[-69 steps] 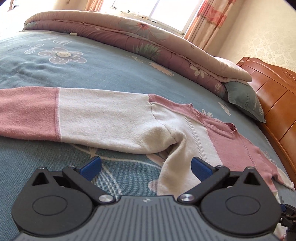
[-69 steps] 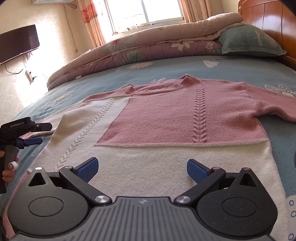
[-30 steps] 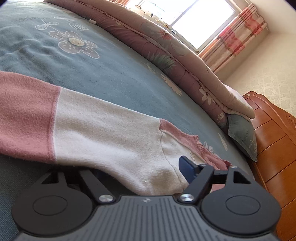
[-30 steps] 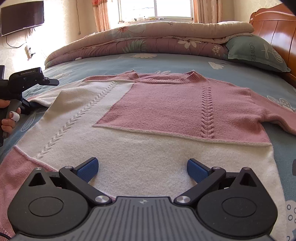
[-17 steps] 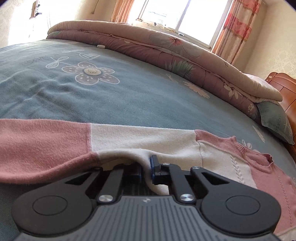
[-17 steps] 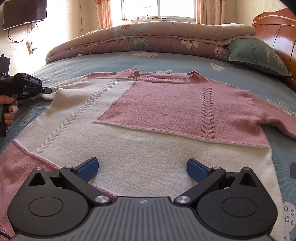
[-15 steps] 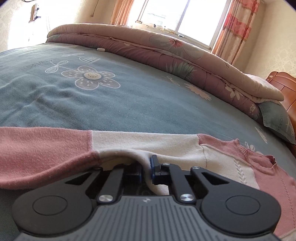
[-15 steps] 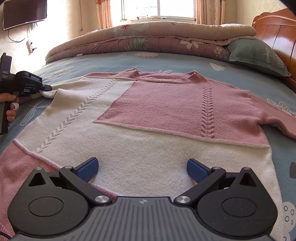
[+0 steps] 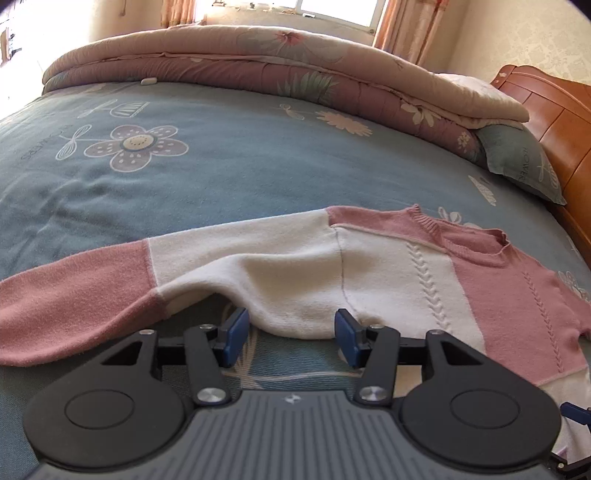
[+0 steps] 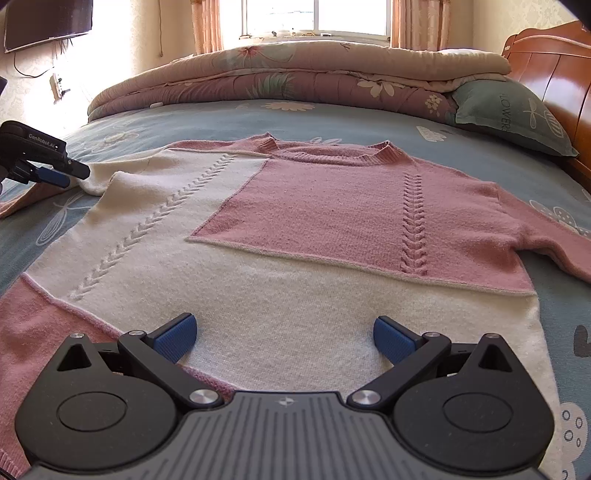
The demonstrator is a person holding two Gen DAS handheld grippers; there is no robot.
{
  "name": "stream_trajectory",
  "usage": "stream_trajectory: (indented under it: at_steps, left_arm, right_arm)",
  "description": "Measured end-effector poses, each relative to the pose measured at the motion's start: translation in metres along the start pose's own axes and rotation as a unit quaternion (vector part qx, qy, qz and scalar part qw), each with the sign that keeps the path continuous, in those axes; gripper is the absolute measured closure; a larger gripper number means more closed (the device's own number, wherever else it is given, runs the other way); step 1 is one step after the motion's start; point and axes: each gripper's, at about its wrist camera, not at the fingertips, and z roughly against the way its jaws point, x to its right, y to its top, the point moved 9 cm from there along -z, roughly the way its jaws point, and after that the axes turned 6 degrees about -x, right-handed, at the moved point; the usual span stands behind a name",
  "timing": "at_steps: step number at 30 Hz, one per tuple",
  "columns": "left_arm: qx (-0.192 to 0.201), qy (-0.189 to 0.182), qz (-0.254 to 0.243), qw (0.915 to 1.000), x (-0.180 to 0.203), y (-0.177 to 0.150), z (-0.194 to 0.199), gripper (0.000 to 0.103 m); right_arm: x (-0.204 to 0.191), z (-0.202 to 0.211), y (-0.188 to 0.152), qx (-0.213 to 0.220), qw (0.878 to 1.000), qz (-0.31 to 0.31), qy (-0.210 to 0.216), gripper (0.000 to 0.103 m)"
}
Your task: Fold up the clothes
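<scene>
A pink and white knit sweater point(image 10: 332, 206) lies spread front-up on the blue bedsheet point(image 9: 207, 173). Its left sleeve point(image 9: 229, 266) runs out sideways, white near the shoulder and pink at the cuff point(image 9: 74, 295). My left gripper point(image 9: 290, 334) is open, its blue pads on either side of the bulging lower edge of the white sleeve part; it also shows in the right wrist view as the left gripper point(image 10: 75, 175) at the sleeve. My right gripper point(image 10: 284, 336) is open low over the white hem area, holding nothing. The other sleeve point(image 10: 546, 236) trails right.
A folded floral quilt point(image 9: 258, 62) lies along the far side of the bed. A teal pillow point(image 10: 509, 114) leans by the wooden headboard point(image 10: 554, 74) on the right. A wall TV point(image 10: 48, 22) hangs at the upper left.
My left gripper was shut on the sleeve's edge and has opened, letting it go; the sleeve now lies slack. The right gripper has stayed open over the hem.
</scene>
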Motion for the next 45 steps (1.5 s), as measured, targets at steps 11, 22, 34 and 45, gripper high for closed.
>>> stream_trajectory:
  at_steps: [11,22,34,45]
  left_arm:
    - [-0.047,-0.118,0.005,0.9919,0.077,-0.005,-0.053,0.028]
    - [-0.064,-0.101,0.015,0.9927,0.067,-0.018,-0.065,0.028]
    - [-0.068,-0.121,0.027,0.9899,0.072,-0.018,-0.056,0.023]
    - [-0.045,-0.149,0.032,0.9873,0.084,-0.002,-0.039,0.015]
  right_arm:
    - [0.000,-0.001,0.000,-0.003,1.000,-0.005,-0.003,0.000]
    - [0.000,0.000,-0.001,-0.004,1.000,-0.005,-0.004,0.000]
    - [0.000,0.000,-0.001,-0.003,1.000,-0.006,-0.004,0.000]
    - [-0.001,0.002,-0.003,-0.008,1.000,-0.008,-0.016,0.000]
